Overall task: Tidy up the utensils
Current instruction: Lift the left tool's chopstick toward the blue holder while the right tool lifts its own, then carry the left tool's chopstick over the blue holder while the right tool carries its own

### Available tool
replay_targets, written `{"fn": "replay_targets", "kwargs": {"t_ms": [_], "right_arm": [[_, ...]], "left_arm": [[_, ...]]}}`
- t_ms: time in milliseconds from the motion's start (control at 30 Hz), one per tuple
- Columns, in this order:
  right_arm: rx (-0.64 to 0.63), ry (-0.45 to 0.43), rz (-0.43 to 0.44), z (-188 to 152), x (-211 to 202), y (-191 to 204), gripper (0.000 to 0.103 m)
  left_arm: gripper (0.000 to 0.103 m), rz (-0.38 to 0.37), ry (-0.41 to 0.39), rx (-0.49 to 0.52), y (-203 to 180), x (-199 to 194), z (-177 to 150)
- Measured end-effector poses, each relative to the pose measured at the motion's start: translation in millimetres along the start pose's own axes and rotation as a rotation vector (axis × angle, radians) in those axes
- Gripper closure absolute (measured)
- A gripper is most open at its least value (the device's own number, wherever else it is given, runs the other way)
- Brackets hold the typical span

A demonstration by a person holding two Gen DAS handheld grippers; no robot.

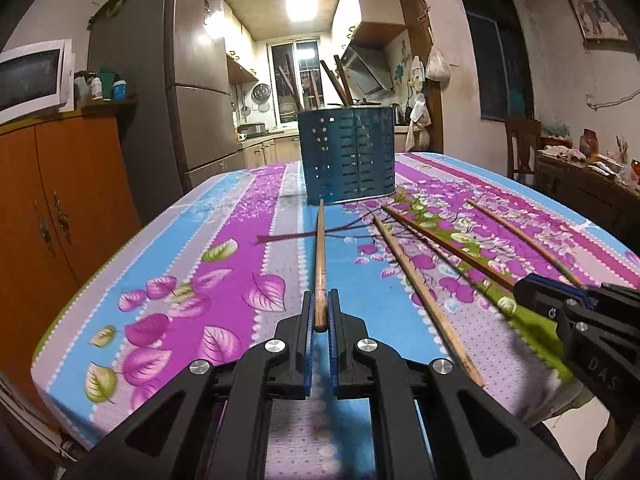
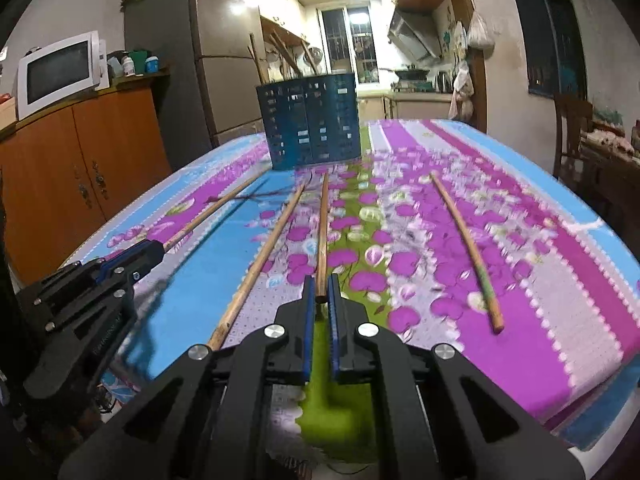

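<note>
Four chopsticks show in the left wrist view, all thin, round wooden sticks, tan to reddish brown, on a table under a cloth (image 1: 224, 216) printed in blue, purple and grey bands with leaves and blossoms; the left gripper (image 1: 319, 312), black plastic with blue ridged pads, is clamped on the thick end of one stick (image 1: 319, 264), whose narrow tip points at the foot of the holder (image 1: 349, 154); the holder is a dark blue tub with rows of small slots, standing upright at the far middle of the table, with several darker sticks (image 1: 340, 80) leaning out of its top; a pale loose stick (image 1: 424, 296) lies just right of the held one; a darker stick (image 1: 444, 246) runs beside it into the right gripper (image 1: 532, 286), seen from the side at the right edge; a fourth stick (image 1: 520, 234) lies farther right.

Same four in the right wrist view; the right gripper (image 2: 320, 300) is closed tight on the end of the reddish stick (image 2: 322, 236), which points toward the holder (image 2: 312, 124); the pale stick (image 2: 260, 264) lies just left of it; the left gripper (image 2: 154, 250) at the left edge grips its stick (image 2: 216, 208); the fourth (image 2: 468, 248), slightly bowed with a greenish stretch near its thick end, lies well to the right, alone on the purple band.
</note>
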State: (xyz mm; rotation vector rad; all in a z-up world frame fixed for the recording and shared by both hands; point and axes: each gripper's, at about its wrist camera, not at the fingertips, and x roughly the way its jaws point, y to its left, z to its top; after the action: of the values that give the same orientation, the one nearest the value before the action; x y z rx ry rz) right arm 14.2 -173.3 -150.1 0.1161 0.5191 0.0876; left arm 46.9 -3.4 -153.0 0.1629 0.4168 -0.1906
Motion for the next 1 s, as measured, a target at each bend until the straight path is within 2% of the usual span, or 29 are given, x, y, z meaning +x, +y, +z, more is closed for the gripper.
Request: {"fn": "replay_targets", "kwargs": {"t_ms": [267, 500, 667, 1000], "right_arm": [[-0.023, -0.084, -0.003, 22, -23, -7, 0.098], [-0.060, -0.163, -0.007, 42, -43, -10, 0.098], [-0.058, -0.169, -0.002, 46, -44, -13, 0.098], [-0.089, -0.217, 0.028, 74, -54, -13, 0.098]], "left_arm": [[0.096, -0.029, -0.039, -0.058, 14, -22, 28], [0.096, -0.073, 0.030, -0.089, 22, -28, 42], [0.096, -0.105, 0.074, -0.127, 33, -26, 46], [0.096, -0.133, 0.025, -0.160, 50, -42, 79]]}}
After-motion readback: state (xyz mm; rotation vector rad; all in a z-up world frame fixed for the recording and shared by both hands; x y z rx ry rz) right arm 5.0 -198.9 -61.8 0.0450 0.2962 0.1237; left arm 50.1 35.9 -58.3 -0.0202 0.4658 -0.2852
